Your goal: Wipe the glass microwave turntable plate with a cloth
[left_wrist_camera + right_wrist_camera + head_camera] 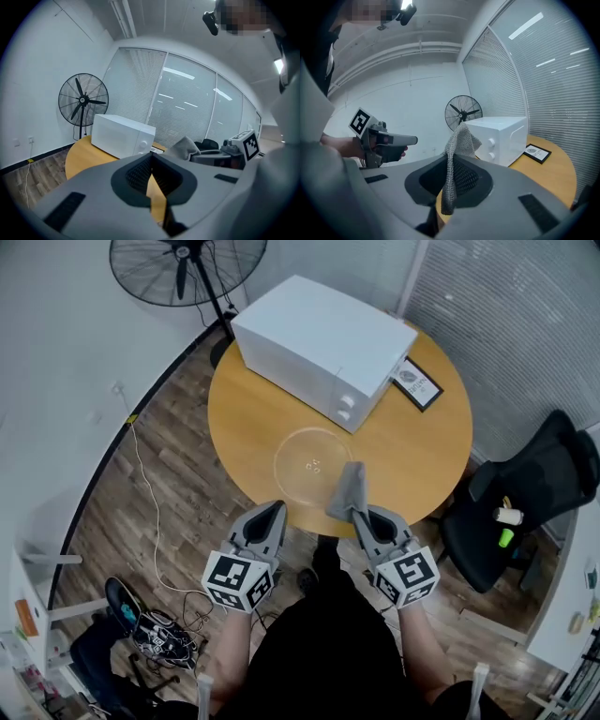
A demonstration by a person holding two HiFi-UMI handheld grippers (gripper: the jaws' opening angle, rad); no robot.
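The clear glass turntable plate (312,465) lies flat on the round wooden table (253,427), in front of the white microwave (319,348). My right gripper (358,515) is shut on a grey cloth (348,489), which stands up over the plate's near right rim. In the right gripper view the cloth (457,150) hangs pinched between the jaws. My left gripper (275,512) is shut with nothing in it, at the table's near edge, left of the plate. The jaws of the left gripper (151,176) meet with nothing between them.
A small framed card (416,382) lies right of the microwave. A standing fan (187,268) is behind the table. A black office chair (525,502) stands to the right. Shoes and a white cable (150,512) lie on the wood floor at left.
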